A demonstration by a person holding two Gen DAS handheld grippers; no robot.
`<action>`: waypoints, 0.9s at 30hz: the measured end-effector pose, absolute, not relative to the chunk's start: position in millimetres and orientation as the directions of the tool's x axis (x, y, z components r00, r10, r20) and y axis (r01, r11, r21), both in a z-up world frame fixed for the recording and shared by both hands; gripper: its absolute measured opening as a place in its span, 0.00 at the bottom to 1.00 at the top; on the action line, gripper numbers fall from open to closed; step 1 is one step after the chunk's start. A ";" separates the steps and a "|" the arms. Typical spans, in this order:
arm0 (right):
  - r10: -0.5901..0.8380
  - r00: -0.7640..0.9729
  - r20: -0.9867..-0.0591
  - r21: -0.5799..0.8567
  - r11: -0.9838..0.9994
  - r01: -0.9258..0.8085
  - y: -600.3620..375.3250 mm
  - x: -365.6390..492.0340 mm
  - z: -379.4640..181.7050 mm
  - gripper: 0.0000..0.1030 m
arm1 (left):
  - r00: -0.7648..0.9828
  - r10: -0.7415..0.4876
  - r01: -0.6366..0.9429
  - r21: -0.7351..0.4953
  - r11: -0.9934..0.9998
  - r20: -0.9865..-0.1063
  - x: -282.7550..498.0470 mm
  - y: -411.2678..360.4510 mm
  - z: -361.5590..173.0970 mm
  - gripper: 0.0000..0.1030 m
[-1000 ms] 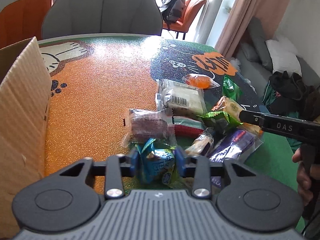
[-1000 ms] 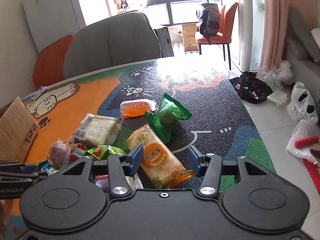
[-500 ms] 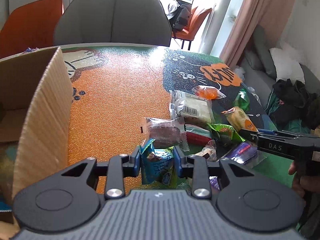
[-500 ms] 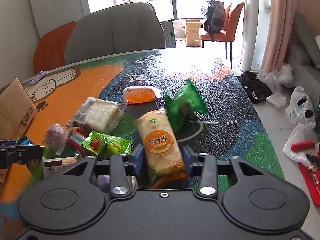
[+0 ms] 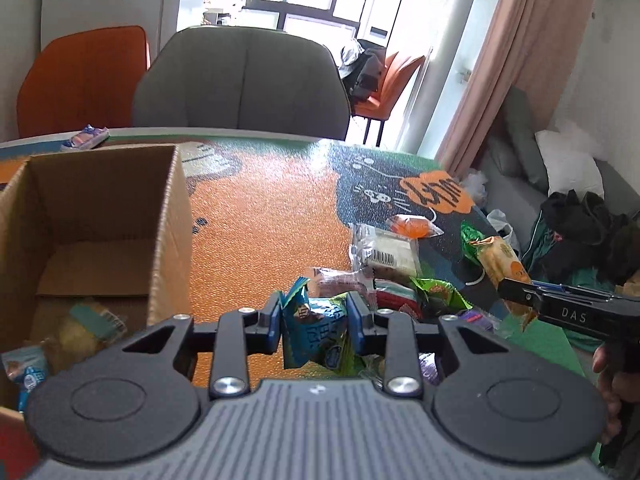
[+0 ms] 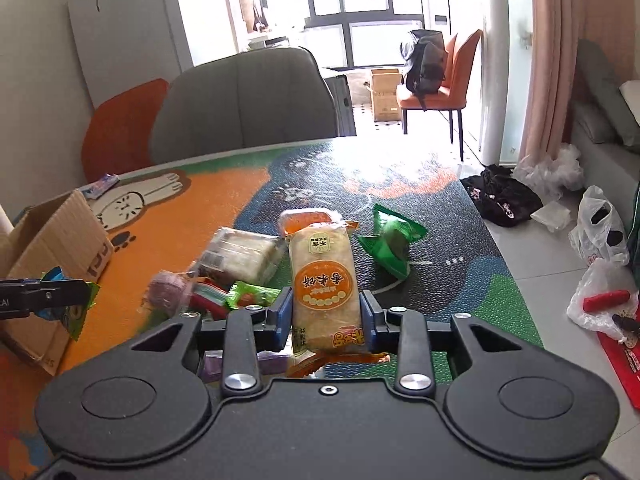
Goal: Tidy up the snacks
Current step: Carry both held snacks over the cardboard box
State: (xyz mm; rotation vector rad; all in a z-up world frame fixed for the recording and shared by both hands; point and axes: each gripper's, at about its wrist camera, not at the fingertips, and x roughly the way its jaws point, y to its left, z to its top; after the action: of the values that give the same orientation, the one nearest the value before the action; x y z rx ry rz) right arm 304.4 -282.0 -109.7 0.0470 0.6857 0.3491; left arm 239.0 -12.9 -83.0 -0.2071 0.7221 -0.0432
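Left tool (image 5: 314,316) is clenching the crinkly blue packet (image 5: 316,332); right tool (image 6: 325,312), jaws just closed, is gripping the rice cracker pack (image 6: 322,280) mid-body. Both probably light, crushable.

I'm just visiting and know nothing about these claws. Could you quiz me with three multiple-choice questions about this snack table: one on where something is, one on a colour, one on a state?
1. Where is the cardboard box, seen from the left claw?
A. left of it
B. right of it
C. on the grey chair

2. What colour is the packet in the left claw?
A. red
B. blue
C. white

3. What is the right claw doing?
A. hanging open
B. gripping a rice cracker pack
C. shut on nothing

Answers: 1 A, the box fills that view's left side; 2 B, blue wrapper; 3 B, both pads press the pack.
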 end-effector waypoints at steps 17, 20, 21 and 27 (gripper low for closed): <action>0.403 0.726 -0.557 0.146 0.908 -0.393 -227.6 266.3 -79.0 0.32 | 0.817 -0.081 -0.055 -0.217 0.975 -0.572 191.7 23.3 -45.6 0.31; 0.416 0.723 -0.551 0.149 0.902 -0.405 -218.6 262.5 -76.5 0.32 | 0.821 -0.067 -0.070 -0.218 0.973 -0.567 185.2 32.0 -44.0 0.31; 0.420 0.722 -0.550 0.149 0.900 -0.409 -216.1 261.5 -75.6 0.32 | 0.822 -0.062 -0.077 -0.219 0.973 -0.565 183.3 35.6 -43.2 0.31; 0.443 0.715 -0.540 0.148 0.887 -0.438 -196.3 254.5 -69.2 0.32 | 0.834 -0.026 -0.118 -0.224 0.967 -0.552 172.9 56.7 -39.5 0.31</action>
State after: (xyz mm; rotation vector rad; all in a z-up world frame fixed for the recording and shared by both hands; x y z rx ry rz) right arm 254.5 -196.3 -69.2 0.0095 0.6008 0.4878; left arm 172.9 56.7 -39.5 -0.2554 0.5848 0.0492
